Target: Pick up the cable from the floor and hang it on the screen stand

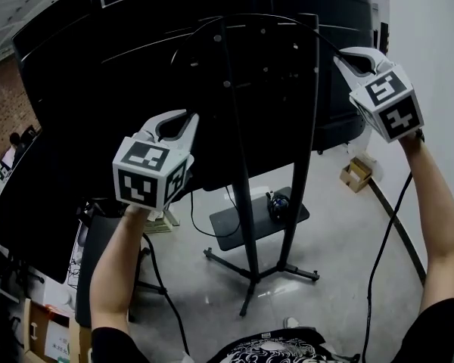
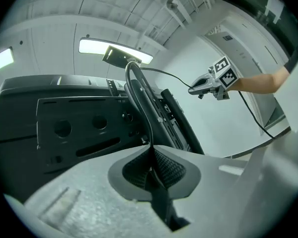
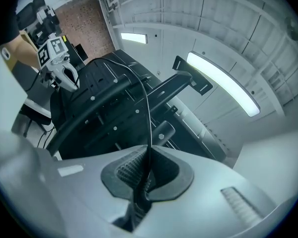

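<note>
A thin black cable [image 1: 272,16] arcs over the top of the black screen stand [image 1: 242,203], strung between my two raised grippers. My left gripper [image 1: 191,121] is in front of the screen's back panel [image 1: 98,74], shut on one part of the cable. In the left gripper view the cable [image 2: 138,95] rises from between the pads of the left gripper [image 2: 150,148] and curves across to the right gripper [image 2: 191,89]. My right gripper [image 1: 342,59], higher and at the stand's right side, is shut on the cable too. In its own view the right gripper [image 3: 149,152] pinches the cable [image 3: 147,108], which runs towards the left gripper [image 3: 69,81].
The stand's legs [image 1: 261,272] spread over the grey floor. Behind them lies a black base plate [image 1: 234,229] with a small round device [image 1: 278,203]. A cardboard box [image 1: 356,174] sits by the right wall. Another black cable [image 1: 380,259] hangs below my right arm. Shelves with boxes [image 1: 49,339] are at the lower left.
</note>
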A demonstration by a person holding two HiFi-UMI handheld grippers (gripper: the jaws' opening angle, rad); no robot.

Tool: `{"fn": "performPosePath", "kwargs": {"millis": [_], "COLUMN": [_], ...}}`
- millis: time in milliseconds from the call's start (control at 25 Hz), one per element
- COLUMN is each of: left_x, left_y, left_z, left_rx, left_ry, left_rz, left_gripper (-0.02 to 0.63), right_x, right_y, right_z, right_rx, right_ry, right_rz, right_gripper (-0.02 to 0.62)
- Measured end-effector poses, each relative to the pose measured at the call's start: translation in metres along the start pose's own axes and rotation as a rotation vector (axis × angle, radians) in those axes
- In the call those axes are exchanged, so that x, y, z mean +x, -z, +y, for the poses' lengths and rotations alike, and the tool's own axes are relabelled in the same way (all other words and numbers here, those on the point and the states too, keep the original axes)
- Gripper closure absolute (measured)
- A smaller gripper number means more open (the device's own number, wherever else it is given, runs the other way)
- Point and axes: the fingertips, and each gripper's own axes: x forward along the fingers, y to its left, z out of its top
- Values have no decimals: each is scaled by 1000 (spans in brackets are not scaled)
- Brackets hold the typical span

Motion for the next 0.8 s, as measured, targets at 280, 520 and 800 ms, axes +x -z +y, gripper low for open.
{"fn": "performPosePath", "kwargs": {"millis": [280,520,800], "left_x": [30,42,53], "left_y": [-20,-31,-22], "left_z": [24,35,45], "left_rx": [-37,-59,-160], "left_ry": [-73,-143,-122], "left_rz": [130,198,367], "left_gripper": [591,591,591], "right_x": [45,71,97], "right_y": [1,1,14], "right_z": [-39,-55,-70], "right_rx": [16,29,62], "right_ry": [-29,-66,-127], "right_rz": [-81,-164,-164], "right_gripper": [578,578,578]}}
